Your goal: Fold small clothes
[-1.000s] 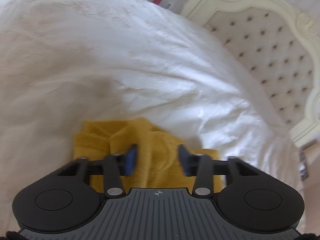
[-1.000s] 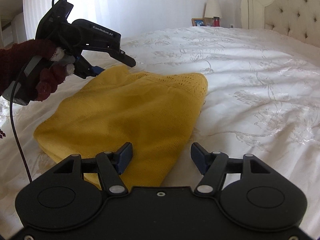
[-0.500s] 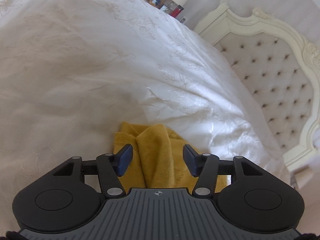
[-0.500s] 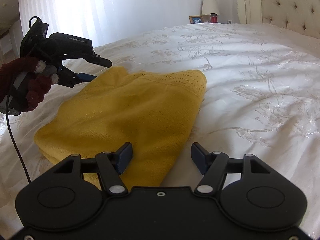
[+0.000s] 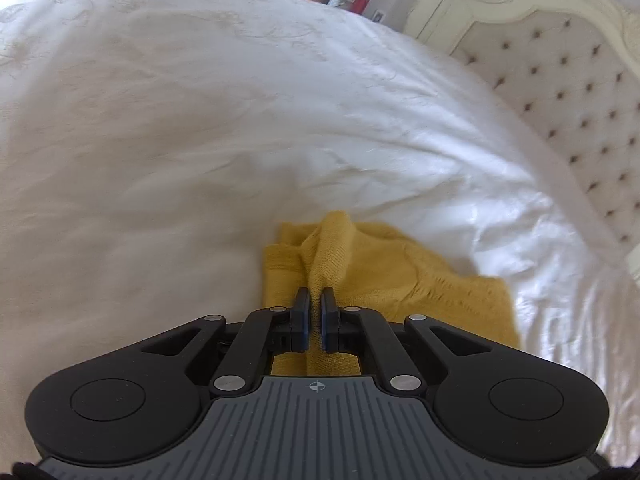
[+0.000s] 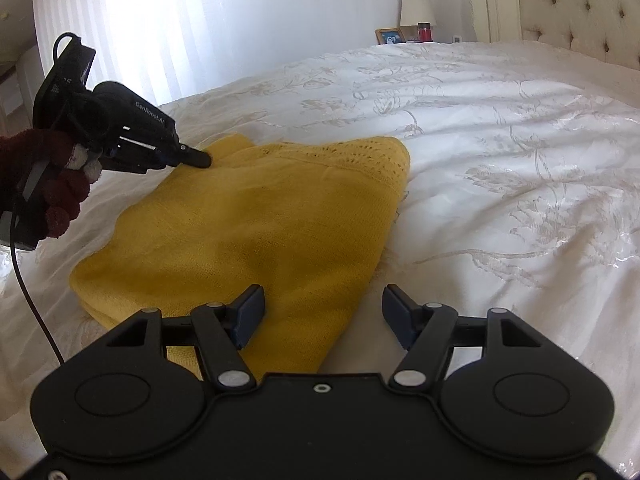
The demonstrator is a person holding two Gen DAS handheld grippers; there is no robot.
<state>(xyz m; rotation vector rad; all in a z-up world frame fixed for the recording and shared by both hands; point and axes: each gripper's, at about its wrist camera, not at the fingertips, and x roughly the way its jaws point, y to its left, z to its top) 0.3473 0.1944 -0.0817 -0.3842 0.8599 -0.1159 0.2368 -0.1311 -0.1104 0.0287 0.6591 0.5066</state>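
A yellow knit garment (image 6: 256,224) lies folded on the white bed. In the left wrist view my left gripper (image 5: 315,300) is shut on a raised fold of the yellow garment (image 5: 332,248) at its far corner. It also shows in the right wrist view (image 6: 196,157), held by a dark red gloved hand (image 6: 52,184). My right gripper (image 6: 322,312) is open and empty, low over the garment's near edge, its left finger above the cloth and its right finger above the bedspread.
The white embroidered bedspread (image 6: 500,168) stretches right and behind the garment. A tufted cream headboard (image 5: 580,92) stands at the right. A nightstand with a lamp (image 6: 414,8), photo frame and red cup is at the back. A bright curtained window (image 6: 160,20) is behind the left gripper.
My left gripper has gone from open to shut, pinching a fold of the yellow garment at its far corner. The right gripper has stayed open in nearly the same place.
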